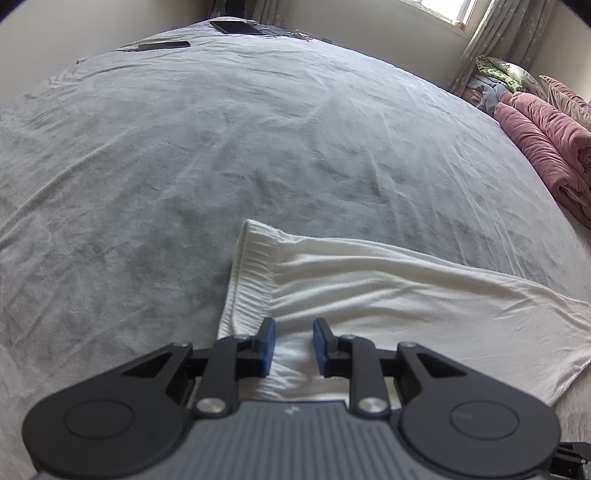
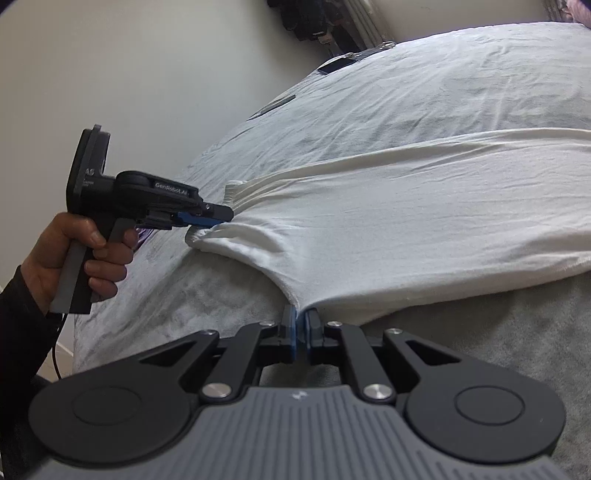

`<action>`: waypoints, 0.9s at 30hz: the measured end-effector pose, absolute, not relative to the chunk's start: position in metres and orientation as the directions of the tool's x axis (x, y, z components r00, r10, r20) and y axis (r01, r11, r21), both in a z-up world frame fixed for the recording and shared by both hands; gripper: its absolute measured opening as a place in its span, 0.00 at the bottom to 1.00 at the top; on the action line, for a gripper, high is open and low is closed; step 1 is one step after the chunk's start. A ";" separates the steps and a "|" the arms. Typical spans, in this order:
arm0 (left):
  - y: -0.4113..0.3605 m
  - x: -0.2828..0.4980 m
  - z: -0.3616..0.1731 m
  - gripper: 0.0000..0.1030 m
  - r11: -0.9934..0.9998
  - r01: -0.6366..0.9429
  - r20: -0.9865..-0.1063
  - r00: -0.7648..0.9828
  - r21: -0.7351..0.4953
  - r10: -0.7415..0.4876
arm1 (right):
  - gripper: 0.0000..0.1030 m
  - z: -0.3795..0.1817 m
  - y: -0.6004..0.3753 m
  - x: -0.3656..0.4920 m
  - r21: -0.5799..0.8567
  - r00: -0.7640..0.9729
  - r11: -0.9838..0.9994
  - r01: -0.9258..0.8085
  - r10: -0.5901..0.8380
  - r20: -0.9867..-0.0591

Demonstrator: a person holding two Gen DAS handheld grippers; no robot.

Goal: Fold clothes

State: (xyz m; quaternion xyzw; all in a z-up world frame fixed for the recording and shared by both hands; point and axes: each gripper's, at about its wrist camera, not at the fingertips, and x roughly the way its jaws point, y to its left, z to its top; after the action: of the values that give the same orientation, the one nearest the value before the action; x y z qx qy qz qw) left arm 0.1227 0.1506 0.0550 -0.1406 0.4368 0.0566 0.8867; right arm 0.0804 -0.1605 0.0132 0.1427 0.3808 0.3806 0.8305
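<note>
A white garment [image 1: 406, 295] lies spread on a grey bed [image 1: 221, 147], its ribbed waistband [image 1: 251, 280] towards the left. My left gripper [image 1: 294, 326] points down at the waistband end; its blue pads stand apart with flat white cloth showing between them. In the right wrist view a hand [image 2: 74, 254] holds that left gripper [image 2: 226, 216], its tip against the gathered waistband [image 2: 236, 192]. My right gripper [image 2: 300, 314] is shut on the near edge of the garment [image 2: 406, 206], and the cloth pulls taut into its jaws, raised a little off the bed [image 2: 166, 295].
A folded pink quilt [image 1: 546, 147] and pillows lie at the right end of the bed under a curtained window [image 1: 491, 44]. Two dark flat devices [image 1: 236, 26] [image 1: 162, 45] rest at the far edge. A pale wall [image 2: 147, 74] runs along the bed's left side.
</note>
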 end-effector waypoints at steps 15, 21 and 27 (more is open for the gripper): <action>0.153 0.121 0.054 0.24 0.951 -0.223 -0.790 0.612 -0.216 -0.036 | 0.06 0.009 -0.164 0.090 0.642 0.500 0.677 -0.360 0.721 -0.481; 0.153 0.121 0.055 0.22 0.952 -0.221 -0.791 0.611 -0.212 -0.034 | 0.06 0.020 -0.171 0.071 0.611 0.485 0.661 -0.435 0.744 -0.460; 0.154 0.121 0.055 0.21 0.953 -0.220 -0.792 0.610 -0.207 -0.031 | 0.06 0.014 -0.167 0.067 0.562 0.477 0.700 -0.440 0.713 -0.514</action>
State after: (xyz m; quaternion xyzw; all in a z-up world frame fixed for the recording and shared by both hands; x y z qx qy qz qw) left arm 0.1205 0.1539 0.0551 -0.1432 0.4386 0.0532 0.8856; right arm 0.0668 -0.1673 0.0143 0.1796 0.3792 0.3429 0.8405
